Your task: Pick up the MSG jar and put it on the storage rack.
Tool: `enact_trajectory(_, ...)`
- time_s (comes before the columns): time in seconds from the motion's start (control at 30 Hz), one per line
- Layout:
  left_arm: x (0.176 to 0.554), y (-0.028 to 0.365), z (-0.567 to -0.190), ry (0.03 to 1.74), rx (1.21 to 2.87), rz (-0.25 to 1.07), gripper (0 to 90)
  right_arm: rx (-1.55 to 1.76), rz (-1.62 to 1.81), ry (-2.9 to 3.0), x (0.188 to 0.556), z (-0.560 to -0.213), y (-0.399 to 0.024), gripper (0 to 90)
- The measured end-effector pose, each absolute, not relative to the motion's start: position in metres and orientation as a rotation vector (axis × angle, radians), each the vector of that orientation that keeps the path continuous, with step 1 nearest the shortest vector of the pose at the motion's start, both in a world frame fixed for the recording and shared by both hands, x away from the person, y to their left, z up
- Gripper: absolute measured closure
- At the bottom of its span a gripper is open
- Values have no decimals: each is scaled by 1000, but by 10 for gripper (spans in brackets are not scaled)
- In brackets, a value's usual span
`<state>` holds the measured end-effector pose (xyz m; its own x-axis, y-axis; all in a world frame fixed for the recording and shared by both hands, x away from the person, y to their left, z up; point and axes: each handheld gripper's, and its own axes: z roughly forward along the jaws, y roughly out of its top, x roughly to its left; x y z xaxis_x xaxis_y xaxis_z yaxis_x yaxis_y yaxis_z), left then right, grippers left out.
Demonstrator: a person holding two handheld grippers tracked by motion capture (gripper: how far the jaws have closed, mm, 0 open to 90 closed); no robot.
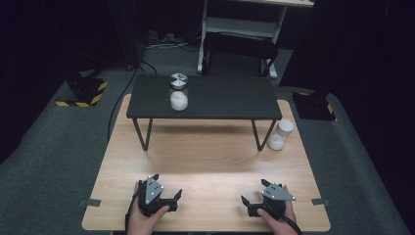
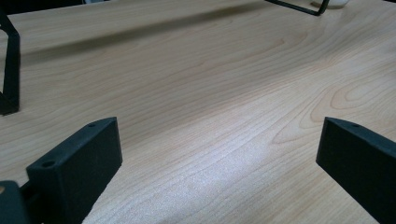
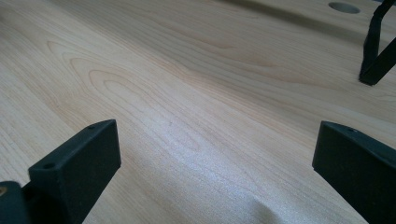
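On my far left in the high view, a yellow-and-black striped base (image 1: 80, 93) sits on the grey floor, well clear of the wooden table (image 1: 205, 161); a strip of grey tape (image 1: 90, 202) marks the table's left edge. My left gripper (image 1: 166, 188) rests low at the near edge of the table, held in a hand (image 1: 144, 220); its jaws stand wide apart with nothing between them, and in the left gripper view I see bare wood grain between the two black fingers (image 2: 77, 163), with a leg of the black shelf (image 2: 11, 70) off to the left side. Moving right, the black shelf (image 1: 220, 98) stands on thin legs across the far half of the table; on its top, towards the left, stands a glass jar (image 1: 178, 91) with a silver lid, white contents filling its lower part, upright and well apart from both grippers. My right gripper (image 1: 252, 193) lies at the near edge too, a hand (image 1: 279, 215) around it; its jaws are likewise spread wide and hold nothing, and the right gripper view shows plain table between the fingers (image 3: 77, 161), with a shelf leg (image 3: 376, 56) at the upper right. Further right, a white-capped jar (image 1: 280, 134) stands on the table just beside the shelf's right leg; it too holds something white. A second strip of tape (image 1: 319, 201) sits on the right edge; beyond it a dark stand base (image 1: 313, 105) rests on the floor.
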<state>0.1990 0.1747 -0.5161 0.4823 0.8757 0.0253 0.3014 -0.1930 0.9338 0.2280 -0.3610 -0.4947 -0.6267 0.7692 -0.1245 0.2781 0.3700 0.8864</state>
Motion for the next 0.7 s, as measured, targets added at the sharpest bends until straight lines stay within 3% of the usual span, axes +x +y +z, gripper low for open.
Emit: enact_trajectory(0.7, 195, 174, -517, 1007, 1730, 738, 6, 915, 1247, 2081, 226, -497, -365, 6)
